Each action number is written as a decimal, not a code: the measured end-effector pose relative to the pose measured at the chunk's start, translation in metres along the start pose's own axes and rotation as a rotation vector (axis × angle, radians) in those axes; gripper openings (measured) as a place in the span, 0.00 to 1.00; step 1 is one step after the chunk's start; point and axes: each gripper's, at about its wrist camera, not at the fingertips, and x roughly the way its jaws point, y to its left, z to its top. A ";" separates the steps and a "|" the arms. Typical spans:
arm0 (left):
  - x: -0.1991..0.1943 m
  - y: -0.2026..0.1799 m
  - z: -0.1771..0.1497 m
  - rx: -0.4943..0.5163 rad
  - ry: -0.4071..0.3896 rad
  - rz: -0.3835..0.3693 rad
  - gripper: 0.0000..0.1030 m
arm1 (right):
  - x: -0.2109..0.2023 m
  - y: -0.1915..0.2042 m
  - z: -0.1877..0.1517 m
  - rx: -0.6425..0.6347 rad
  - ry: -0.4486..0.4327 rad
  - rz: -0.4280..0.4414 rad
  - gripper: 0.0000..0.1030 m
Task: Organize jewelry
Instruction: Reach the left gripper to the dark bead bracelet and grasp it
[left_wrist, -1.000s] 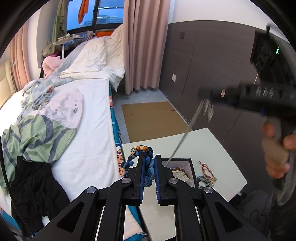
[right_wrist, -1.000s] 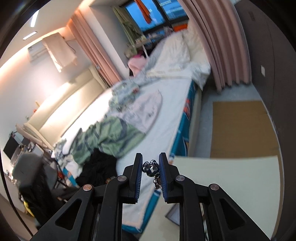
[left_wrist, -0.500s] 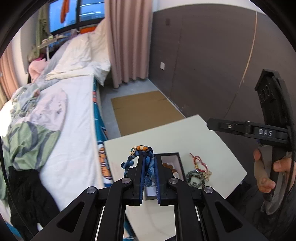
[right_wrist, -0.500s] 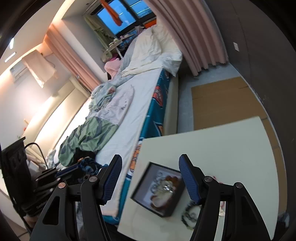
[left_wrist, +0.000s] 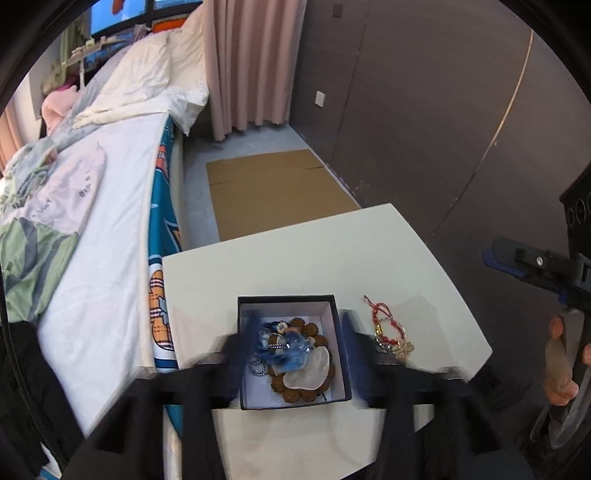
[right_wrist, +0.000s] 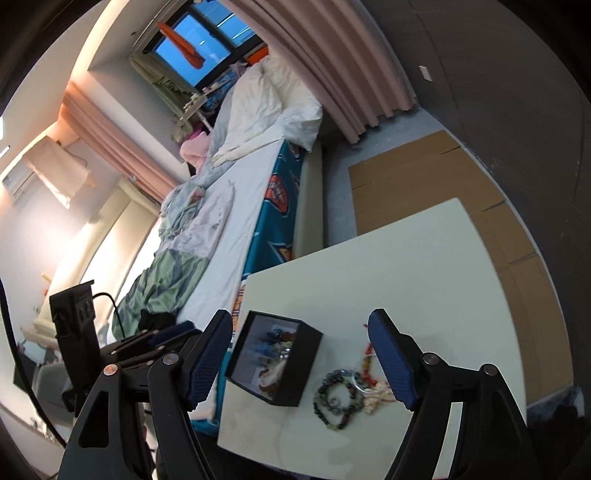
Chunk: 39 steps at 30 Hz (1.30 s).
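Observation:
A black jewelry box (left_wrist: 293, 350) sits on the white table (left_wrist: 295, 266). It holds a brown bead bracelet, a white shell piece and a blurred blue bracelet (left_wrist: 284, 349). My left gripper (left_wrist: 295, 343) is open, blurred, with its jaws on either side of the box. A red cord bracelet (left_wrist: 384, 321) and gold pieces lie right of the box. In the right wrist view the box (right_wrist: 275, 363) is left of a dark bead bracelet (right_wrist: 334, 397) and the red and gold pieces (right_wrist: 371, 384). My right gripper (right_wrist: 301, 356) is open and empty above them.
A bed (left_wrist: 92, 221) with crumpled clothes runs along the table's left side. Flat cardboard (left_wrist: 273, 192) lies on the floor beyond the table. A dark wall panel (left_wrist: 424, 110) stands to the right. The right gripper and hand (left_wrist: 554, 332) show at the right edge.
My left gripper opened over the box and the blue bracelet fell into it. My right gripper, which dropped its silver piece earlier, stays open and has shifted toward the loose jewelry.

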 end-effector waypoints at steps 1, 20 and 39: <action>-0.002 -0.002 0.000 0.002 -0.013 0.001 0.62 | -0.002 -0.004 -0.002 0.006 0.002 -0.008 0.74; 0.030 -0.080 -0.035 0.167 0.093 -0.115 0.52 | -0.030 -0.065 -0.038 0.123 0.007 -0.110 0.74; 0.111 -0.118 -0.089 0.226 0.279 -0.124 0.24 | -0.050 -0.092 -0.068 0.095 -0.044 -0.273 0.74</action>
